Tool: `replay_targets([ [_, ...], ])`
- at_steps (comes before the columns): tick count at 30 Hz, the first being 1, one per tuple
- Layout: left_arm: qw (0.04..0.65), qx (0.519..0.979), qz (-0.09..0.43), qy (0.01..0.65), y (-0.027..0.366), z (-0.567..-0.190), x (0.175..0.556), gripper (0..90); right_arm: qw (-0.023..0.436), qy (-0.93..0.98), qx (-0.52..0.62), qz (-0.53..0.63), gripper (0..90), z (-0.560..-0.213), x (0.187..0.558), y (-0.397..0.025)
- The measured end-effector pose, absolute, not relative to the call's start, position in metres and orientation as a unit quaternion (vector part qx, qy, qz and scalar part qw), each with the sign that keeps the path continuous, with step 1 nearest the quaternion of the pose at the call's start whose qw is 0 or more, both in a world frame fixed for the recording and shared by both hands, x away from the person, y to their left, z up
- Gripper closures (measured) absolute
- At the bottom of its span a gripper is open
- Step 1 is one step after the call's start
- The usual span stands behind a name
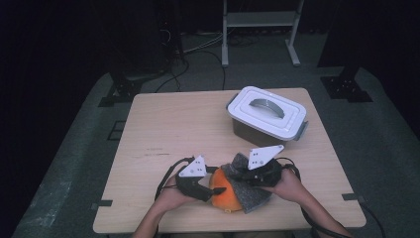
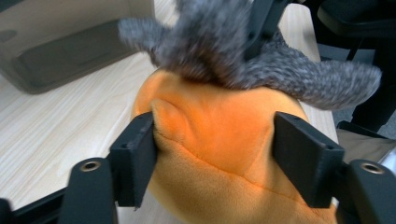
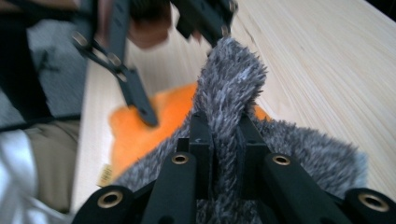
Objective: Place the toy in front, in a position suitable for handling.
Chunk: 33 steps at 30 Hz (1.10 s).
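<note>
An orange plush cushion (image 1: 225, 197) lies near the table's front edge, with a grey fuzzy cloth (image 1: 253, 194) draped over its right side. My left gripper (image 1: 219, 190) comes in from the left. In the left gripper view it (image 2: 215, 128) is shut on the orange plush (image 2: 219, 140), which bulges and creases between the jaws. My right gripper (image 1: 238, 173) sits just right of it. In the right gripper view it (image 3: 225, 128) is shut on a raised fold of the grey cloth (image 3: 233, 79), with the orange plush (image 3: 140, 126) below.
A grey storage box with a white clip-on lid (image 1: 267, 113) stands at the back right of the wooden table (image 1: 173, 129); its translucent wall (image 2: 60, 46) shows behind the plush. A metal stand (image 1: 260, 29) and cables are on the floor beyond.
</note>
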State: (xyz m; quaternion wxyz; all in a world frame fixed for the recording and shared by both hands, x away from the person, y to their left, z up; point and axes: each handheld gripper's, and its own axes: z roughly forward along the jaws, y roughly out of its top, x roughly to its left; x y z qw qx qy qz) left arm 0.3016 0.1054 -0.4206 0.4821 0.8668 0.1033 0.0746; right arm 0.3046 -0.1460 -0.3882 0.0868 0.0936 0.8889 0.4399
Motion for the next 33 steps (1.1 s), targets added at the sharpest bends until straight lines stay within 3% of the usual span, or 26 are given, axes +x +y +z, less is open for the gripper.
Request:
replay_targets([
  [5, 0.489, 0.862, 0.066, 0.114, 0.111, -0.417, 0.304, 19.9, 0.076, 0.884, 0.12, 0.446, 79.5, -0.4, 0.32, -0.154],
  [9, 0.486, 0.865, 0.054, 0.115, 0.111, -0.42, 0.306, 23.5, 0.065, 0.874, 0.147, 0.458, 79.5, -0.405, 0.331, -0.165],
  [11, 0.489, 0.862, 0.051, 0.121, 0.108, -0.421, 0.307, 30.4, 0.063, 0.874, 0.151, 0.458, 79.6, -0.404, 0.332, -0.166],
  [14, 0.497, 0.856, 0.041, 0.137, 0.106, -0.42, 0.308, 33.0, 0.077, 0.87, 0.131, 0.469, 80.0, -0.387, 0.323, -0.16],
  [21, 0.491, 0.859, 0.046, 0.136, 0.103, -0.42, 0.306, 33.6, 0.081, 0.887, 0.091, 0.446, 79.9, -0.379, 0.312, -0.13],
  [33, 0.482, 0.864, 0.052, 0.132, 0.105, -0.419, 0.305, 32.5, 0.078, 0.883, 0.138, 0.443, 79.9, -0.396, 0.319, -0.167],
])
